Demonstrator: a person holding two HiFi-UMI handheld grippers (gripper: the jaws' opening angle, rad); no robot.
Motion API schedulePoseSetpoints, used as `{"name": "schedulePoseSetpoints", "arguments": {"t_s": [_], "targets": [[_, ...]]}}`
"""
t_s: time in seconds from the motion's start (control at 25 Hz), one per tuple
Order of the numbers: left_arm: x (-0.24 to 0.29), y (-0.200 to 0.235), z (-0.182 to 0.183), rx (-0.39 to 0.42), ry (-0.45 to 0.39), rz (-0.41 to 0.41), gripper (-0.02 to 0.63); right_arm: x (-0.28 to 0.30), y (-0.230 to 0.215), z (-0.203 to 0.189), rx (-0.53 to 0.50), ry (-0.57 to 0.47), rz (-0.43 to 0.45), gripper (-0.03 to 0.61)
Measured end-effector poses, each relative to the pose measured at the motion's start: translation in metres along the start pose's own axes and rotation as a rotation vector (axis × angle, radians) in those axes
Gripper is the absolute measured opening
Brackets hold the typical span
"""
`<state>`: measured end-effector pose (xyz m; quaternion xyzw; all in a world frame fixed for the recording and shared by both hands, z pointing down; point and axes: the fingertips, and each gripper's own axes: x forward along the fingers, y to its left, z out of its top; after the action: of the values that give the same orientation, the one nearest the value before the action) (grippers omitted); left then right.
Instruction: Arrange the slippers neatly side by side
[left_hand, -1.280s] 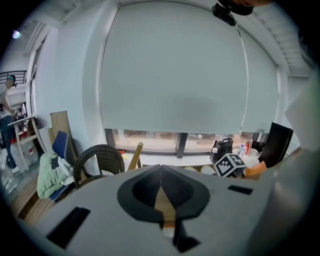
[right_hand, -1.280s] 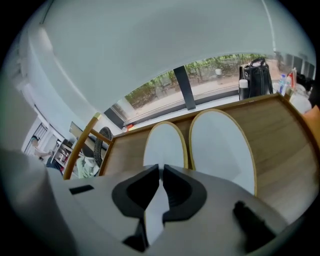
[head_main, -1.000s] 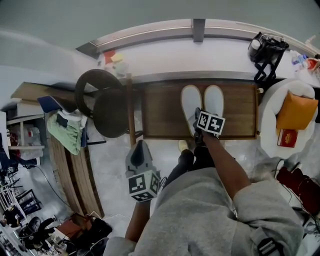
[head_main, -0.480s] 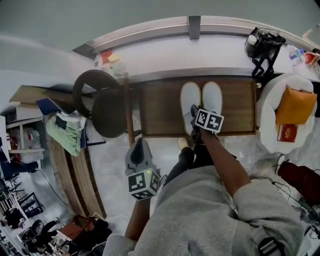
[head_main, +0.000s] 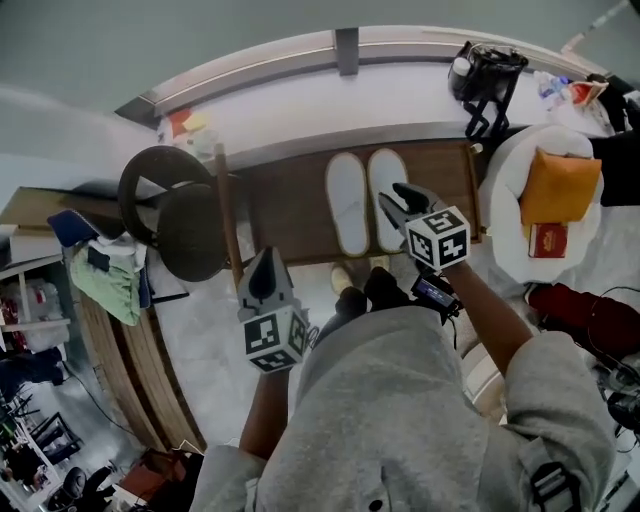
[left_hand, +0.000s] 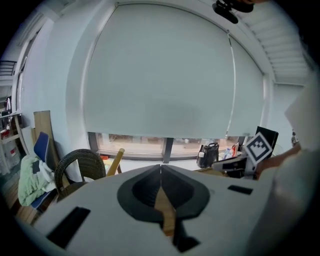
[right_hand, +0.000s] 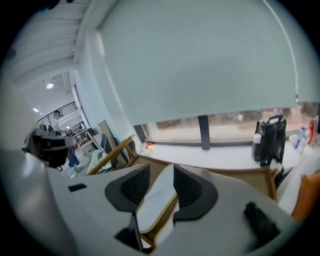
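Two white slippers (head_main: 347, 203) lie side by side mid-desk (head_main: 285, 215). The right claw (head_main: 398, 202) is opening, one slipper showing between its jaws, unpressed. The left claw (head_main: 268, 262) is closed and empty, off the desk's near edge.

1. A pale roller blind (left_hand: 165, 75) covers the big window above a long white sill (head_main: 300, 95).
2. A low wooden table (head_main: 285, 205) stands against that sill.
3. A dark wicker chair (head_main: 190, 235) sits just beside it on the pale floor (head_main: 195, 320).
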<state>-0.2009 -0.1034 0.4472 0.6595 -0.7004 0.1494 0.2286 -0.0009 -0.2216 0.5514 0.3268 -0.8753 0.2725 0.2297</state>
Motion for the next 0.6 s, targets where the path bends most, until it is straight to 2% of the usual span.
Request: {"name": "schedulePoseSetpoints", "arguments": {"t_s": [0.16,0.2,0.28,0.4,0.6], "targets": [[0.008,-0.023,0.013,0.018,-0.031,-0.053,0.015,-0.085,-0.017,0.063,-0.078,-0.189,-0.054,0.130],[0.008,-0.029,0.017,0.022,-0.040,-0.067,0.015,-0.107,-0.021,0.074,-0.111,-0.233,-0.089,0.069],[0.009,-0.041,0.024,0.032,-0.060,-0.092,0.015,-0.143,-0.026,0.089,-0.167,-0.301,-0.168,0.034],[0.010,-0.055,0.031,0.040,-0.084,-0.120,0.015,-0.174,-0.030,0.091,-0.163,-0.360,-0.245,0.028],[0.013,-0.072,0.038,0.048,-0.095,-0.149,0.015,-0.186,-0.030,0.085,-0.120,-0.392,-0.269,0.026]]}}
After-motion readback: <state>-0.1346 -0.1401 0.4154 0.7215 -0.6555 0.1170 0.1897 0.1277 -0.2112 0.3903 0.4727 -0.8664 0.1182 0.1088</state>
